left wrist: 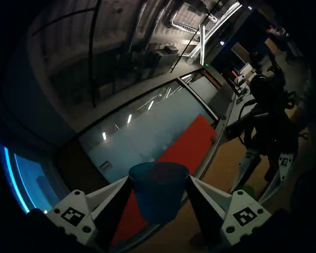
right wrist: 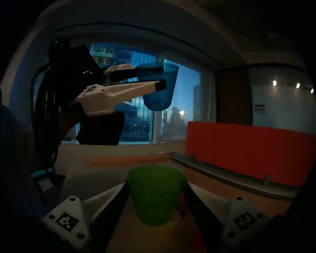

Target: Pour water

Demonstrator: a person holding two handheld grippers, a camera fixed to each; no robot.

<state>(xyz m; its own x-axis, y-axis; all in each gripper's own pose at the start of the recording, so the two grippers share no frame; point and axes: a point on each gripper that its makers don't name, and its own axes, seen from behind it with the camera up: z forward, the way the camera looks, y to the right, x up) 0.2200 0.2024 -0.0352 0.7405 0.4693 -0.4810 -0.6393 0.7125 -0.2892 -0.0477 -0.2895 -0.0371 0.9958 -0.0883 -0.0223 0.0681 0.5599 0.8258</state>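
Note:
My left gripper is shut on a blue plastic cup, its fingers pressing both sides just under the rim. In the right gripper view that cup hangs high at the upper left, roughly upright in the left gripper, and a dark-sleeved arm holds the gripper. My right gripper is shut on a green cup, held low over the wooden table. The blue cup is above and beyond the green one, apart from it. In the left gripper view the right gripper stands at the right with a sliver of green cup. Water cannot be made out in either cup.
A red panel with a metal rail at its foot runs along the table's right side. Behind are a large window onto a dusk city and a frosted glass wall. Something red and yellow lies under the green cup.

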